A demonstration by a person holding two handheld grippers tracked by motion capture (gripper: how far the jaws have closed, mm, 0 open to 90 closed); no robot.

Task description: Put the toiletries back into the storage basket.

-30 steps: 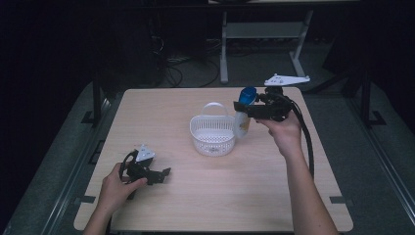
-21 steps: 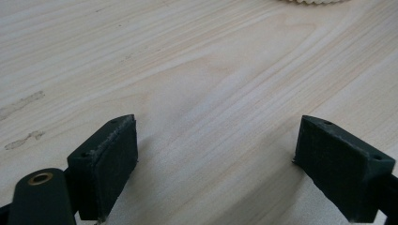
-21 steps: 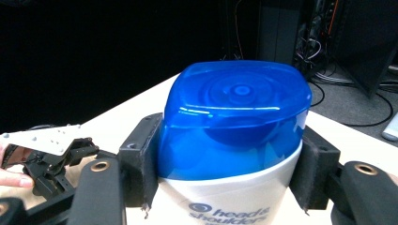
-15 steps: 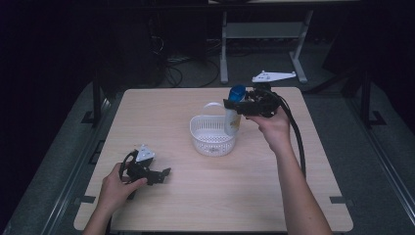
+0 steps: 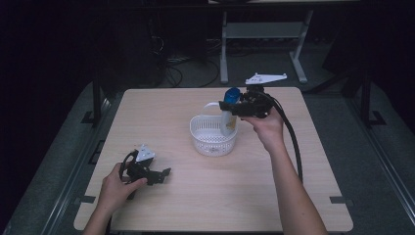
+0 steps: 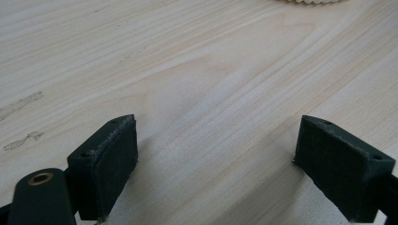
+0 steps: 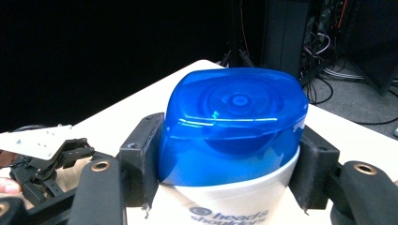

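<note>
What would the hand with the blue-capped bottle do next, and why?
Probably lower it a little further. The right gripper is clamped on the shampoo bottle at its blue cap, and in the high view the bottle hangs over the white basket's right rim, seemingly not yet resting inside. The left gripper lies open on the table, so it seems idle.

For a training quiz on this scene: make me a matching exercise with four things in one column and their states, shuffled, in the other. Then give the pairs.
Things:
1. bottle
2. basket
3. left gripper
4. right gripper

States:
A. open, low over bare wood near the table's front left
B. white, with a blue cap, held up over the basket's rim
C. shut on the blue cap
D. white, standing on the table near its middle

Pairs: 1-B, 2-D, 3-A, 4-C
</note>
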